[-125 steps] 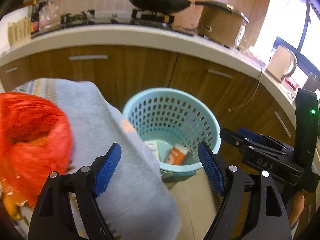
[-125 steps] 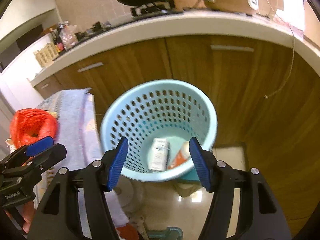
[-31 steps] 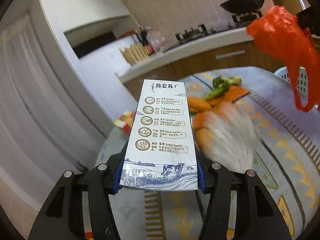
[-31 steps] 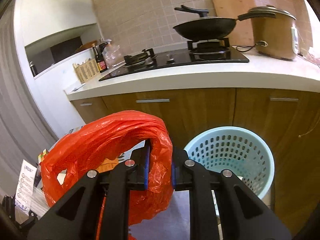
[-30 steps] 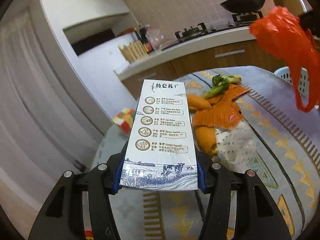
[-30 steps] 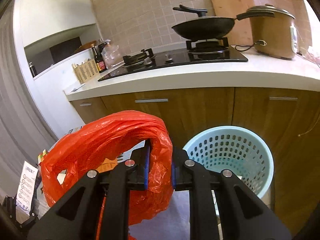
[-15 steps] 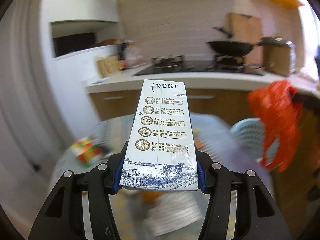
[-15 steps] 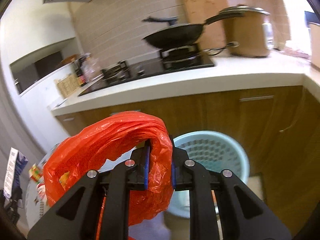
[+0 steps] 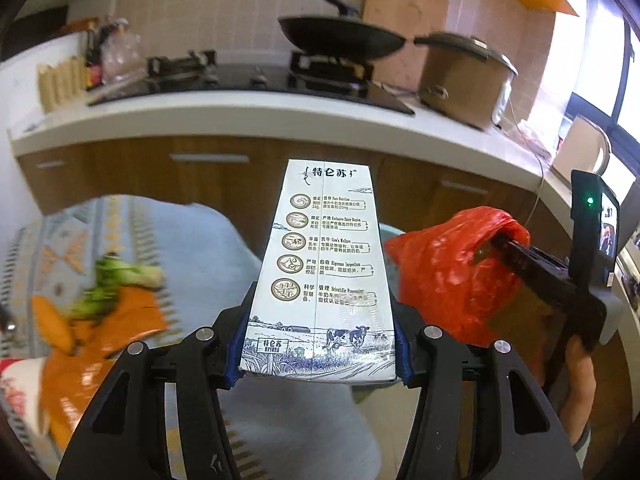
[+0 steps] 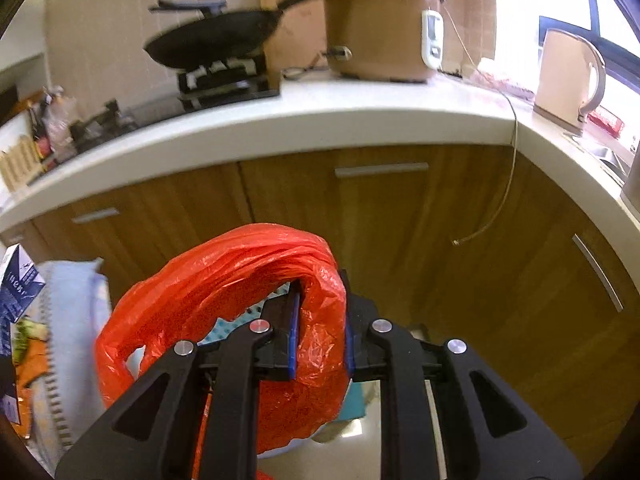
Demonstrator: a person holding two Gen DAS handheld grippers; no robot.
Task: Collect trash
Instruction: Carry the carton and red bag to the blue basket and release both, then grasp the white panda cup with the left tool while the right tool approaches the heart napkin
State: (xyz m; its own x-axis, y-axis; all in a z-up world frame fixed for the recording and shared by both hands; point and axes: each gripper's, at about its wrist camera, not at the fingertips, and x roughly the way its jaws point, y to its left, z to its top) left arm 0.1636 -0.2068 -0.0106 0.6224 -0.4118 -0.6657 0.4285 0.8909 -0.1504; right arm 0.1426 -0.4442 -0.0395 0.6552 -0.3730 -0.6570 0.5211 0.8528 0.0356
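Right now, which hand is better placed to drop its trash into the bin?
Right, probably. The right gripper holds the red bag directly over the blue bin. The left gripper holds the milk carton farther back, over the table.

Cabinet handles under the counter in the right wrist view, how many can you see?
4: one far left at the edge, one left, one centre, one slanted at right. The red bag may hide more.
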